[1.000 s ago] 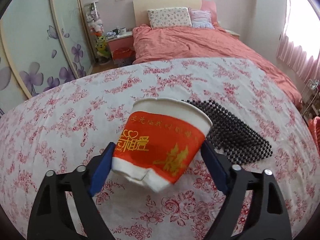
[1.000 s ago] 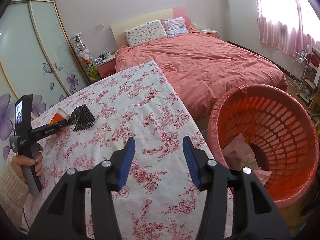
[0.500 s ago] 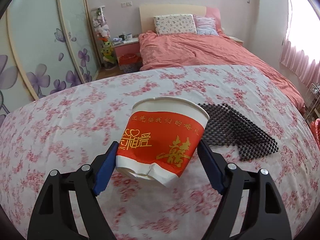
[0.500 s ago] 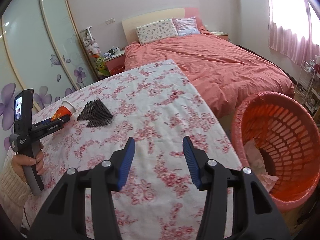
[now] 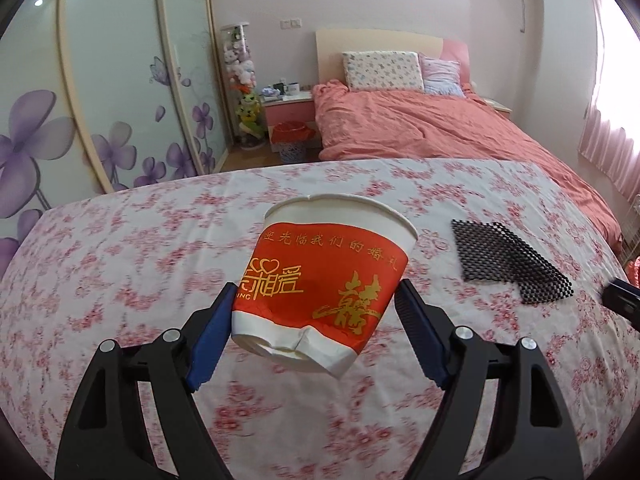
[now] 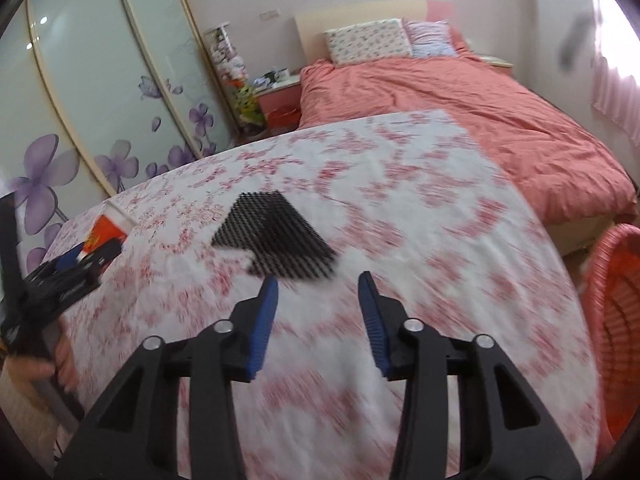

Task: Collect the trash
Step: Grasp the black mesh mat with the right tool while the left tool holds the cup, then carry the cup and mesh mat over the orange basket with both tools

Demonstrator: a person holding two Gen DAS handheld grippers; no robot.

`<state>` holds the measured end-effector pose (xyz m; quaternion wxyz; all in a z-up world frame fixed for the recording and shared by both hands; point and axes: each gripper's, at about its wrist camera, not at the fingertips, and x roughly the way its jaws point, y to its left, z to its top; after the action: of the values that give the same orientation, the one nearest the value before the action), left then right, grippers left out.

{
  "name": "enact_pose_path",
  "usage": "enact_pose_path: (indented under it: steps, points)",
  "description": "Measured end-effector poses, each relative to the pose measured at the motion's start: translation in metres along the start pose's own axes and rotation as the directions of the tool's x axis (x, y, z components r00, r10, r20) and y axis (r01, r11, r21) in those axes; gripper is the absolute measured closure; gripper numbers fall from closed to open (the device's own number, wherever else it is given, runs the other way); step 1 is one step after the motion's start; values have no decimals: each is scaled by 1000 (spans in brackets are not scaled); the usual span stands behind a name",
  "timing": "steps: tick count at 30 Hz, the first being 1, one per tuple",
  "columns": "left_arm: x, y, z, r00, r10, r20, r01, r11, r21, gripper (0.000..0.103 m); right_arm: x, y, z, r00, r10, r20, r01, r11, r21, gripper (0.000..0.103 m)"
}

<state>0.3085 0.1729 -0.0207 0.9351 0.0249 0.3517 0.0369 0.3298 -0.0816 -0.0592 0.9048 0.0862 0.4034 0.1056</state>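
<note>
Left gripper [image 5: 316, 316] is clamping the dented paper cup [image 5: 328, 276] at frame centre, not yet binned; right gripper [image 6: 318, 304], jaws empty and closing, is nearing the black mesh [image 6: 276, 236]; the basket [image 6: 616, 320] is waiting at right edge.

A table [image 6: 460, 240] covered with a white cloth printed in red flowers fills the near scene. A black mesh mat [image 6: 272, 236] lies flat on it.
</note>
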Motion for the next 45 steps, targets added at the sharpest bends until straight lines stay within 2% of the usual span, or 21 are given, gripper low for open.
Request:
enact_pose_path:
  steps: [6,12,14,17,22,26,28,30,32,34,36,38,41,45]
  points:
    - [-2,11,-2,1000,7,7,-7,1000,-11,25,40,22,15,998,-38,-51,35,998,-58,69]
    - [-4,14,-6,1000,5,9,-5,1000,-6,25,54,27,15,992,-103,-70,94,988,-121,71]
    - [-5,14,-9,1000,1,8,-1,1000,-9,25,53,28,13,990,-128,-61,119,984,-135,85]
    - [-5,13,-11,1000,0,5,0,1000,-7,25,51,22,11,992,-107,-66,99,989,-112,102]
    - [-7,7,-14,1000,-3,6,3,1000,1,25,44,19,8,996,-79,-51,74,992,-106,102]
    - [-11,2,-15,1000,-9,13,9,1000,15,25,26,15,6,1000,-15,-17,14,996,-85,102]
    - [-14,-2,-16,1000,-13,16,12,1000,22,25,24,15,9,1000,-8,-15,7,996,-85,102]
    - [-15,-3,-17,1000,-16,19,15,1000,25,25,29,16,14,999,-22,-34,19,997,-80,97]
    - [-17,-4,-16,1000,-19,23,18,1000,25,25,36,17,19,999,-34,-42,31,997,-75,74]
    - [-17,-3,-16,999,-23,25,22,1000,20,25,46,21,23,997,-59,-45,55,995,-81,67]
    - [-17,-2,-15,999,-27,27,26,1000,14,25,53,25,25,997,-61,-50,57,995,-82,65]
    - [-15,-1,-15,999,-30,26,30,1000,11,25,58,33,30,996,-79,-35,75,992,-104,54]
    - [-13,-1,-15,999,-33,22,33,999,6,25,65,47,34,992,-122,-14,119,981,-152,48]
    - [-8,2,-16,999,-39,16,39,999,-4,25,79,52,38,989,-143,-35,135,975,-174,47]
